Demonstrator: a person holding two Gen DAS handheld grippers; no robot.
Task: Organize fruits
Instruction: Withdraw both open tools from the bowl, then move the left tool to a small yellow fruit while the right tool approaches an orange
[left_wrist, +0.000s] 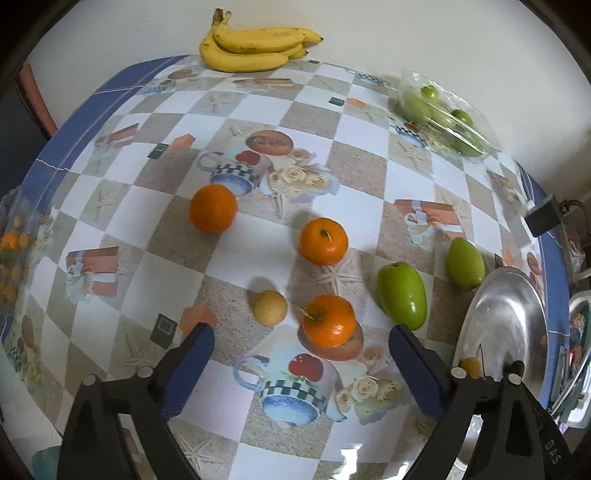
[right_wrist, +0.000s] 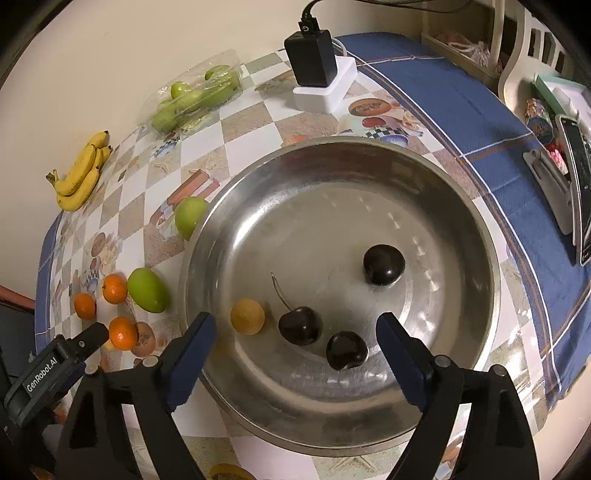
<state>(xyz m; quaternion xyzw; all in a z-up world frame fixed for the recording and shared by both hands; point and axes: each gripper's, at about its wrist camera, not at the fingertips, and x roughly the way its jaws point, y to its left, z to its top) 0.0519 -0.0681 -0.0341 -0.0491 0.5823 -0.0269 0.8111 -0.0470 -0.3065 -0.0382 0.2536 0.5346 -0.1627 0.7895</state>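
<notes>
Three small oranges are lying loose on a patterned tablecloth, with the nearest orange sitting just ahead of the left gripper, between its spread, empty fingers. A small yellow fruit is sitting just beside it, and two green fruits are lying to the right, the closer green fruit near a steel bowl. The right gripper is hovering wide open over that bowl, where three dark cherries, one dark cherry with a stem, and a yellow fruit are resting. The orange is probably light, firm and slightly yielding, and likely to roll, so the fingers should be closing across its widest middle, clear of the short stem, with gentle pressure to avoid bruising.
</notes>
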